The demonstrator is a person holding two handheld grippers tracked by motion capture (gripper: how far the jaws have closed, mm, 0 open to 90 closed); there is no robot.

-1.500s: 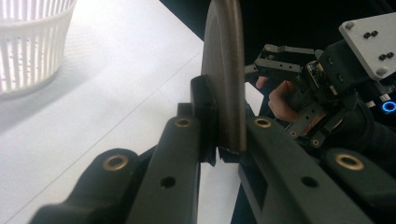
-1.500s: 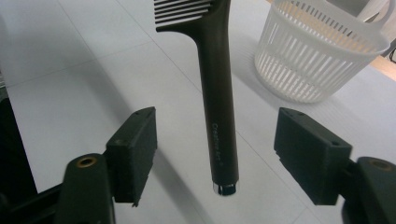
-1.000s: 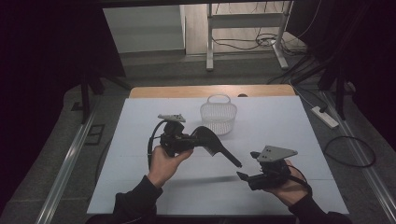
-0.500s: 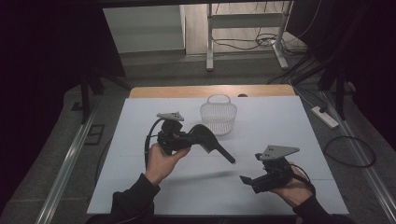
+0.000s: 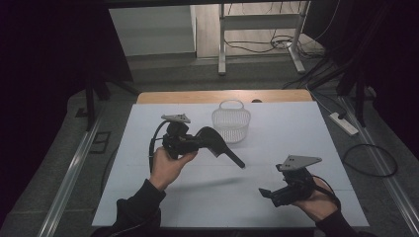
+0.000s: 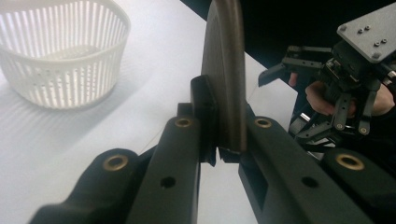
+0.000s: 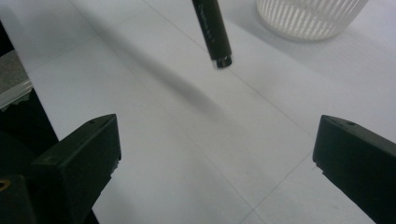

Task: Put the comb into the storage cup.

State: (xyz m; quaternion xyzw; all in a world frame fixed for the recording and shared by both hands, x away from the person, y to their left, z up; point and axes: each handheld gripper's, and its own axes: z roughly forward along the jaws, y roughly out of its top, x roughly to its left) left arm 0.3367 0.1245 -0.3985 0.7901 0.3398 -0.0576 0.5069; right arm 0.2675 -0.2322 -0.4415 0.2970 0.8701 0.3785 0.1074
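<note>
Jaws of the left gripper (image 5: 197, 142) clamp the broad end of a black spatula (image 5: 220, 144), holding it above the white table (image 5: 148, 197) just in front of the white basket (image 5: 231, 121). Its thin handle points toward the right gripper (image 5: 269, 193), whose jaws have just been opening and stand wide apart, nothing between them.

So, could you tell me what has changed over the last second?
The right gripper has drawn back toward the table's near edge, its jaws just opening with nothing between them. The left gripper stays clamped on the black shoehorn, raised beside the white basket.
</note>
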